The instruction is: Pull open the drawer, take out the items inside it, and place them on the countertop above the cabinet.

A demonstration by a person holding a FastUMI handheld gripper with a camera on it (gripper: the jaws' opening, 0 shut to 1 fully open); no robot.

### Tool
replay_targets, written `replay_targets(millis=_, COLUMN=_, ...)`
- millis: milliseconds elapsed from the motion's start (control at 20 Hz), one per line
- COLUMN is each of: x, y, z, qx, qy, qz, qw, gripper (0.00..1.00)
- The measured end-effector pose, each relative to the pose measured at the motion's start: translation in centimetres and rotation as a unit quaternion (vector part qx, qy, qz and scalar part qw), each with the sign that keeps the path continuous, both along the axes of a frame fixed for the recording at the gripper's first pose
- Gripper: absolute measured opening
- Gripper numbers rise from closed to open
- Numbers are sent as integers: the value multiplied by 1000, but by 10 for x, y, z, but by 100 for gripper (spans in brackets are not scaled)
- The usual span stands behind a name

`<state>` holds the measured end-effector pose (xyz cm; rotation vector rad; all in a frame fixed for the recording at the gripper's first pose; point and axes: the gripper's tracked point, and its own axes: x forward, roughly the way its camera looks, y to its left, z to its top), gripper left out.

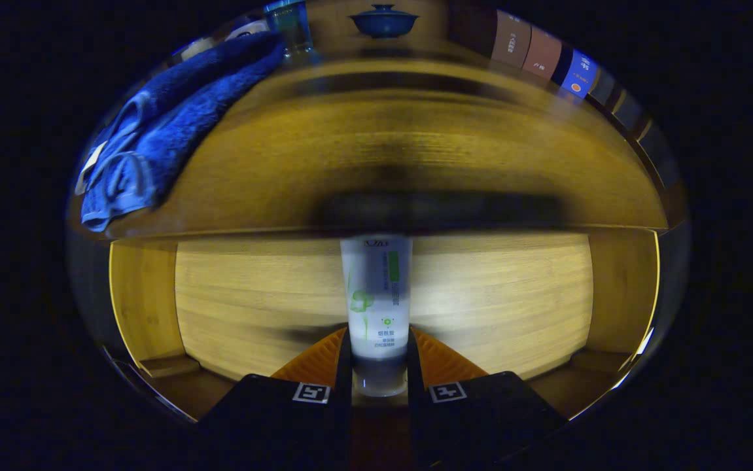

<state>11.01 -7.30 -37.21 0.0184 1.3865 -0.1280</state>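
At ten o'clock from your claw (379, 366), a blue towel (173, 124) lies crumpled on the wooden tabletop (415, 144) above the cabinet, with a glass tumbler (291, 29) just beyond its far end. At twelve o'clock, your claw pinches a white tube of skin cream (377, 307), both fingers pressing its lower end, the tube standing upright over the open drawer (513, 301), whose pale wooden floor spreads behind it. Farther at twelve o'clock, a dark blue lidded bowl (383, 19) sits at the tabletop's back. At one o'clock, a row of boxes (540, 55) lines the rear.
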Motion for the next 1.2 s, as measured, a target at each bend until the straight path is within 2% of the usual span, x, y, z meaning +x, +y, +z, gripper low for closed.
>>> replay_targets(millis=150, x=-12, y=9, z=26, qx=11, qy=-23, qz=20, qw=999, gripper=40)
replay_targets(millis=750, x=-31, y=23, z=81, qx=17, qy=-91, qz=40, qw=995, gripper=40)
replay_targets(millis=950, x=-14, y=24, z=109, qx=22, qy=-127, qz=35, qw=991, gripper=40)
replay_targets(millis=1200, x=45, y=13, z=130, qx=12, qy=-157, qz=27, qw=987, gripper=40)
